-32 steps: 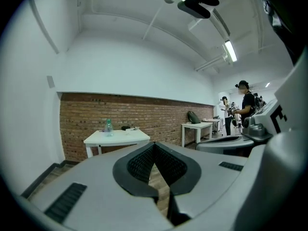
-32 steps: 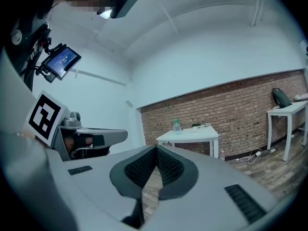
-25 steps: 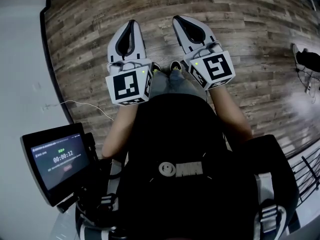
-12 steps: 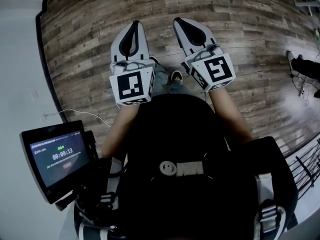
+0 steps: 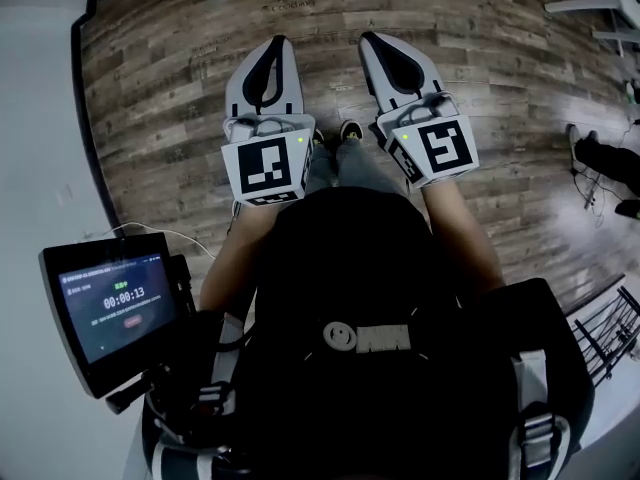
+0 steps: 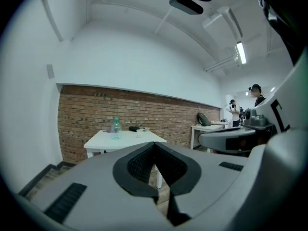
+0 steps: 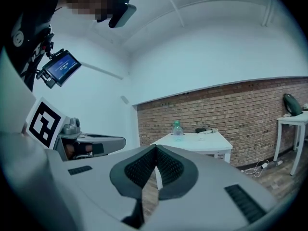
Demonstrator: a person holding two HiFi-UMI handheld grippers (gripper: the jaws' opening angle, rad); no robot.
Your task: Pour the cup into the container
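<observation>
My left gripper (image 5: 277, 42) and right gripper (image 5: 369, 39), jaws pressed together and empty, had advanced over the brown plank floor (image 5: 170, 88) toward the white desk (image 6: 126, 139) well ahead, nothing yet grasped.

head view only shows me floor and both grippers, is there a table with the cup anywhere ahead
Observer: Yes. The left gripper view shows a white table ahead, against a brick wall.
Operator: anything on it
Observer: A clear bottle stands on it. The small items beside it are too small to name, so I cannot confirm a cup.
Operator: anything else nearby
Observer: A second table stands further right along the wall, with a dark bag on it.
</observation>
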